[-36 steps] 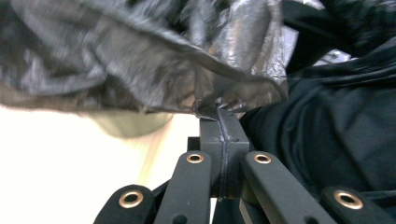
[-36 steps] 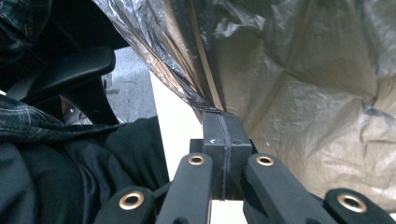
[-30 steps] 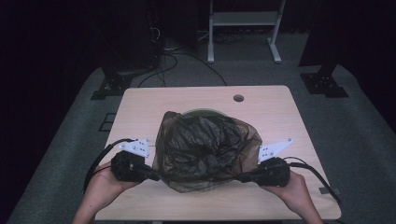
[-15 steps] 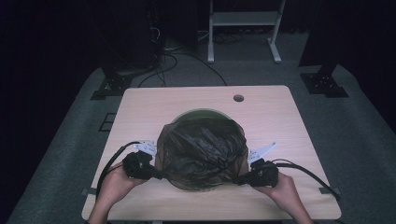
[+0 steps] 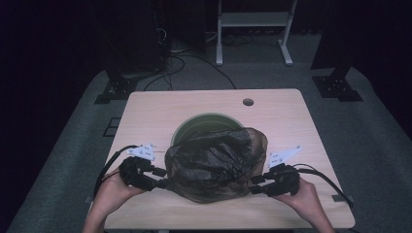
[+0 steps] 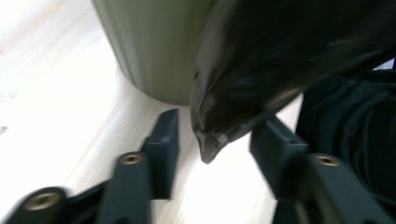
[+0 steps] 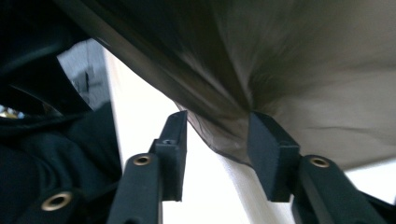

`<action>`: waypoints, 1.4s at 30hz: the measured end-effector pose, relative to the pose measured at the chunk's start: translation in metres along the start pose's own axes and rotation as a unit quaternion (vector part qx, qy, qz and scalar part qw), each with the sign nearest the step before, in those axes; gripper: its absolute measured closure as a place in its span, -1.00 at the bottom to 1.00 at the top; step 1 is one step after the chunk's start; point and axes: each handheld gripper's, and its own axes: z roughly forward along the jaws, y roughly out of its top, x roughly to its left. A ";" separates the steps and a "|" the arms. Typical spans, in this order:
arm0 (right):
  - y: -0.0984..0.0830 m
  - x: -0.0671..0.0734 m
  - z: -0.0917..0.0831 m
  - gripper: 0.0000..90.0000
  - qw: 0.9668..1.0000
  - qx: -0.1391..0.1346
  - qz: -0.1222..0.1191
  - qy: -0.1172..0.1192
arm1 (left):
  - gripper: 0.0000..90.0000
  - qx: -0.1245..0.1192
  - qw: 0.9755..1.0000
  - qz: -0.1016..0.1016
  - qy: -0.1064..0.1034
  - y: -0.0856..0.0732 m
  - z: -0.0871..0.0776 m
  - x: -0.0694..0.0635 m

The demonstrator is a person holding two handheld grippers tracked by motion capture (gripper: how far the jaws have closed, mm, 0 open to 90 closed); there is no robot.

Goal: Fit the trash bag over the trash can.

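Observation:
A dark, see-through plastic bag (image 5: 216, 162) lies slumped over the near side of a green round bin (image 5: 194, 124) on the wooden table (image 5: 145, 111). My left gripper (image 5: 161, 183) sits at the bag's left edge. Its jaws have just been opening, and a corner of the bag (image 6: 210, 140) hangs loose between them beside the bin's wall (image 6: 149, 51). My right gripper (image 5: 256, 187) sits at the bag's right edge. Its jaws have also just been opening, and a fold of the bag (image 7: 224, 135) lies between them without being pinched.
A small round hole (image 5: 248, 102) is in the table's far right part. Beyond the table stand a white frame (image 5: 252, 19), floor cables (image 5: 180, 63) and two black stand bases (image 5: 116, 90) (image 5: 337, 87). The person's dark clothing (image 6: 355, 130) is close behind the bag.
The bag has sunk and slid toward the person, baring the bin's far rim. Both hands came down and nearer the table's front edge.

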 end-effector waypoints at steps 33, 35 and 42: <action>0.111 -0.053 -0.050 0.91 0.991 -0.125 -0.024 -0.042 | 0.83 -0.078 0.996 0.038 0.014 0.066 -0.038 0.014; 0.111 -0.053 -0.048 1.00 0.991 -0.124 -0.027 -0.042 | 0.99 -0.077 0.996 0.038 0.026 0.066 -0.038 0.016; 0.116 -0.057 -0.051 1.00 0.987 -0.148 -0.023 -0.059 | 1.00 -0.089 0.993 0.027 0.069 0.069 -0.040 0.032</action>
